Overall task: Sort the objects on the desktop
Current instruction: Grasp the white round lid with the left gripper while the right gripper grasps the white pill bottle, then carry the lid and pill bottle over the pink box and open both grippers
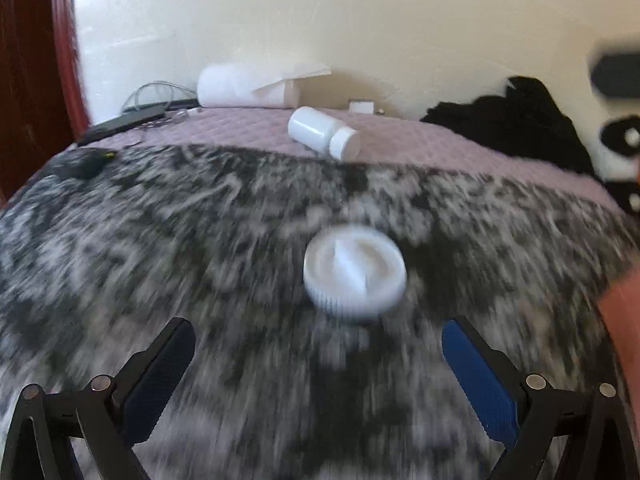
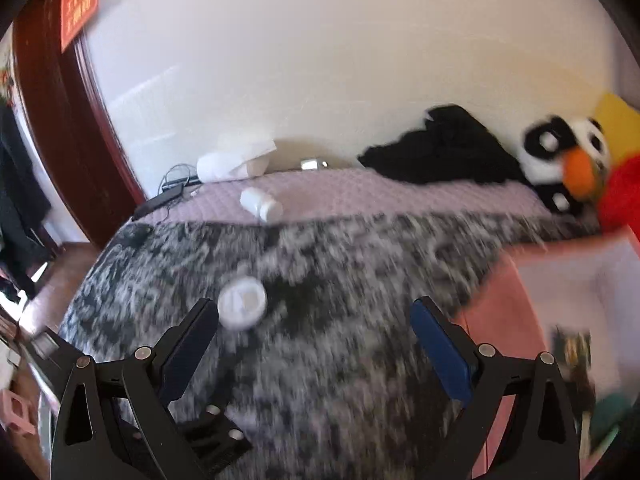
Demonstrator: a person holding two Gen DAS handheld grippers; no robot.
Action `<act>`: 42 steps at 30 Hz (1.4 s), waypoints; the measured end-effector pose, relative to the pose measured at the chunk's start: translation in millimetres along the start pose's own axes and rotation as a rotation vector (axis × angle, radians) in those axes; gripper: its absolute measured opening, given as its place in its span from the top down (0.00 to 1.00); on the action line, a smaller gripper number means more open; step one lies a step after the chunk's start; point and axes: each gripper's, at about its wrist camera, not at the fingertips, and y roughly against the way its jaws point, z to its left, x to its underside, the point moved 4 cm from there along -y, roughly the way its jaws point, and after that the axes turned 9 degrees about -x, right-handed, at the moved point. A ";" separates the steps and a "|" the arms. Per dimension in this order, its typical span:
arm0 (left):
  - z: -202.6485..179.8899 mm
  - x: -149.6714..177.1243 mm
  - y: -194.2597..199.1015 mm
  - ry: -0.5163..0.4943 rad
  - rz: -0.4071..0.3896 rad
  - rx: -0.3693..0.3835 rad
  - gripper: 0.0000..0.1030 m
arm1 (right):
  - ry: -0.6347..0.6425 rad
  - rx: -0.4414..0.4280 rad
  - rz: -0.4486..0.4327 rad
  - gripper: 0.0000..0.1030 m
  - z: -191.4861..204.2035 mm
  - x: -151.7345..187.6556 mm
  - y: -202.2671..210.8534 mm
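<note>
Grey-and-white fleece blanket covers the bed where a round white lid lies flat, just ahead of the left gripper, its fingers spread wide and empty, apparently lined up to take it. Beyond the lid, a white bottle lies on its side. Right of the lid, the right gripper hangs wide, empty, near a pink box. Nothing blocks the lid.

The near blanket is shaggy grey-and-black cloth; beyond it the lilac cover is matt quilted fabric. The white lid looks like smooth plastic with a ribbed rim, though blur softens it. The far bottle is smooth white plastic. The left door frame is glossy dark wood.
</note>
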 end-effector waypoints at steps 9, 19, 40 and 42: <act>-28.3 -0.8 -69.5 -0.026 0.114 0.034 0.05 | 0.196 0.035 0.120 0.04 49.6 -106.4 -154.9; -31.3 -0.7 -68.6 -0.029 0.097 0.049 0.38 | 0.387 -0.012 0.461 0.31 67.5 -70.6 -338.4; -17.1 10.1 140.4 -0.184 -0.106 -0.009 0.38 | 0.163 -0.229 0.240 0.53 72.0 -41.2 -3.7; -15.2 23.2 175.5 -0.226 -0.146 -0.017 0.38 | 0.167 -0.248 0.219 0.53 73.9 -19.3 43.2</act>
